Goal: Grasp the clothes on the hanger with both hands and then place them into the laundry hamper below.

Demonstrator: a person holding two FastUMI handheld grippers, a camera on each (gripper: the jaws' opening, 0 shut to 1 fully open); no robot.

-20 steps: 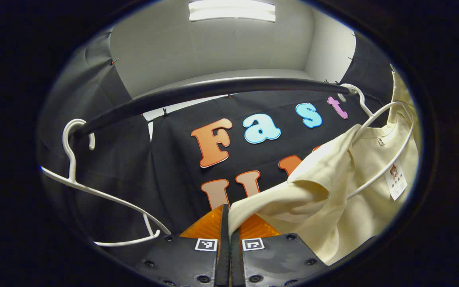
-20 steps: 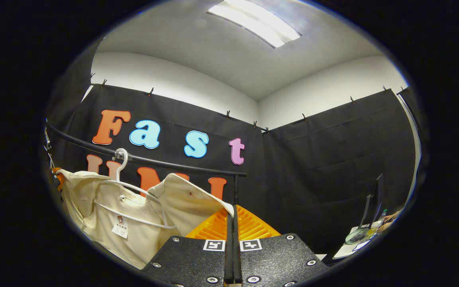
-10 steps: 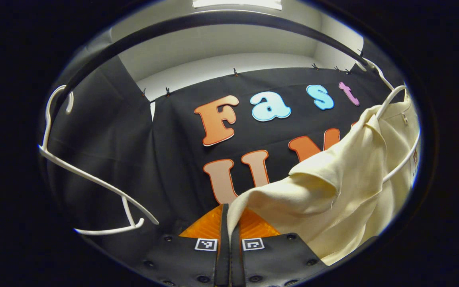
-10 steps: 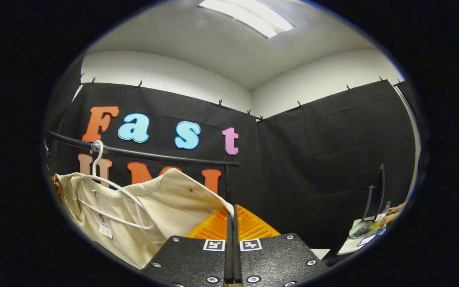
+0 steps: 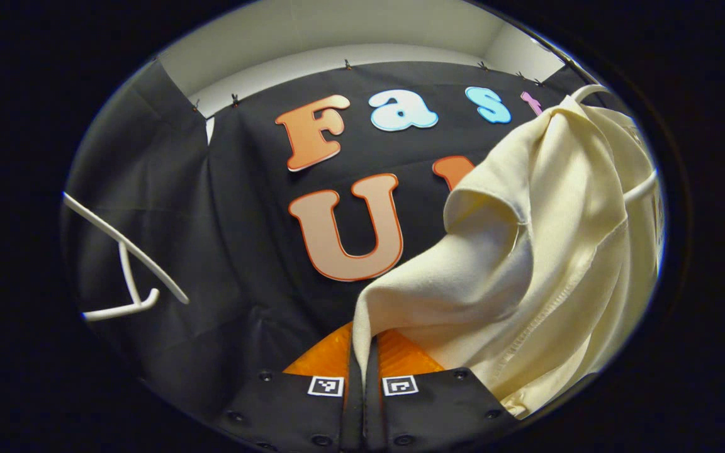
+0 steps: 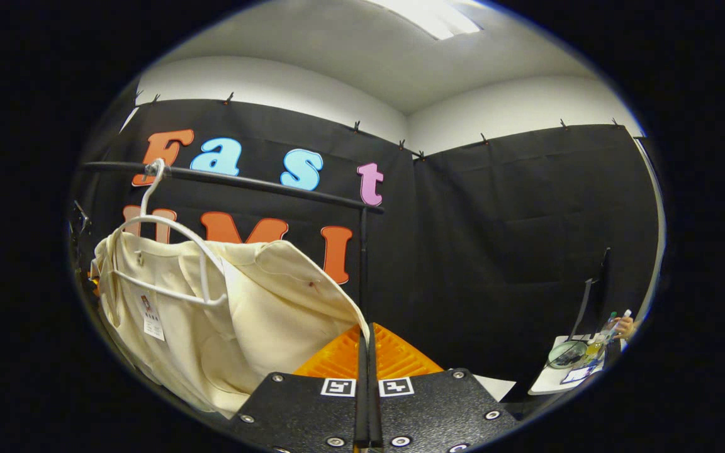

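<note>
Black cloth walls back a rail (image 6: pixel 230 180) while each gripper (image 5: pixel 362 343) (image 6: pixel 365 343) pinches the cream shirt (image 6: pixel 262 308).

black rail (image 6: pixel 243 182) carries a white hanger (image 6: pixel 167 251) with the cream shirt (image 6: pixel 243 314) draped on it. i see a second, bare hanger (image 5: pixel 126 264) off to the side.

A ceiling light panel (image 6: pixel 428 11) is glaring white at the top of the right gripper view, washing the ceiling pale. The cream shirt (image 5: pixel 545 251) is catching that light brightly in the left gripper view (its folds are shading softly). Fisheye distortion is bowing the clothes rail (image 6: pixel 230 181), and edges are dimming and softening.
</note>
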